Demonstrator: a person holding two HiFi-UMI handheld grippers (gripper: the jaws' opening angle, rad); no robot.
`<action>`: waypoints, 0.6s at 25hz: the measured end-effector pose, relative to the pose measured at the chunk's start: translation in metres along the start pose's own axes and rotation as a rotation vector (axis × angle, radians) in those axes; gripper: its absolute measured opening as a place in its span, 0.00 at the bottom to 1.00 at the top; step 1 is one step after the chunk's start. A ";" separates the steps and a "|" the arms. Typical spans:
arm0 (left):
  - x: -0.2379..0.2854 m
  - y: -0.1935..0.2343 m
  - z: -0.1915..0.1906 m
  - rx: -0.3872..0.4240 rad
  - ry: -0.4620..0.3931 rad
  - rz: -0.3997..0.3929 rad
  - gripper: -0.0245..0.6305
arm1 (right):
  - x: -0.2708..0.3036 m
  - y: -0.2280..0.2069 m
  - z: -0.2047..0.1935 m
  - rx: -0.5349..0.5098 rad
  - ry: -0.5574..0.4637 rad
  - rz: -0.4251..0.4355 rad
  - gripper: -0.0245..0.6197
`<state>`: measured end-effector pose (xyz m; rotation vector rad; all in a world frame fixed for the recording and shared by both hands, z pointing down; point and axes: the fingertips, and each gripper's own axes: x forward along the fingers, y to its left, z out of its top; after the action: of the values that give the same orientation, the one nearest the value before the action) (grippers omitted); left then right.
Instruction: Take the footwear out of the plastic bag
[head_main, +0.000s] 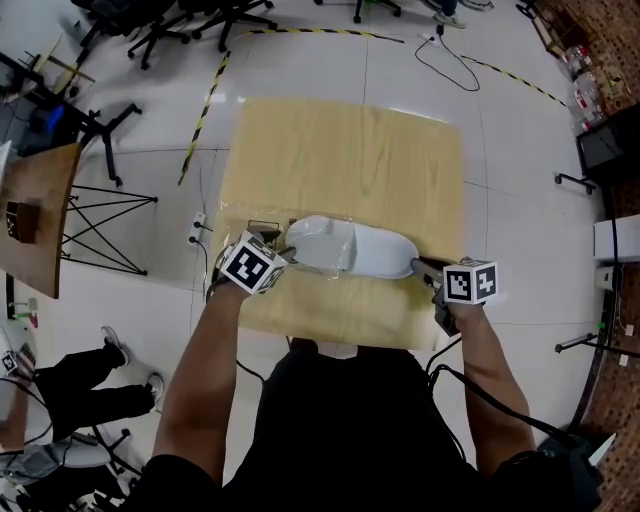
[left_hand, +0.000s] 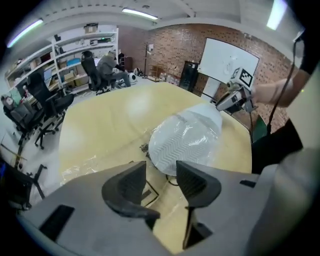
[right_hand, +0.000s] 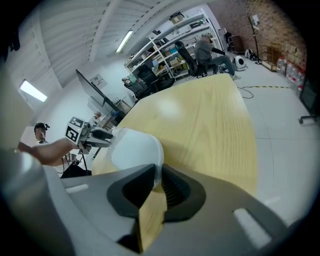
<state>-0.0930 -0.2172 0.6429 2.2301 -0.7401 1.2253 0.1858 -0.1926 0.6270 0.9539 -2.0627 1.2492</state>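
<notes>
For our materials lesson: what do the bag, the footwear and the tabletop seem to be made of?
Plastic bag: thin clear film, glossy, by its wrinkles and glare.
Footwear: white, matte, probably foam or soft fabric; zigzag tread on the sole.
Tabletop: pale wood or wood-look laminate, faint grain, smooth.

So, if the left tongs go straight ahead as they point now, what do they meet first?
Probably the white slipper in clear plastic bag, lying just beyond the open left tongs.

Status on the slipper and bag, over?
Left gripper open, empty, at one end of the slipper. Right gripper shut on its other end. Slipper inside plastic bag, flat on table. Nothing in the way.
</notes>
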 end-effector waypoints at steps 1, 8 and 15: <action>0.003 0.001 -0.002 -0.027 0.001 -0.004 0.32 | 0.000 0.000 0.000 0.002 -0.002 0.000 0.11; 0.004 -0.002 -0.002 -0.025 -0.011 -0.008 0.19 | -0.002 -0.002 -0.001 0.003 -0.006 0.018 0.11; 0.008 -0.006 -0.005 0.057 0.030 0.003 0.14 | -0.013 -0.011 -0.005 0.030 -0.012 0.027 0.11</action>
<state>-0.0878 -0.2114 0.6513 2.2514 -0.7058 1.2937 0.2028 -0.1878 0.6251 0.9524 -2.0776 1.2951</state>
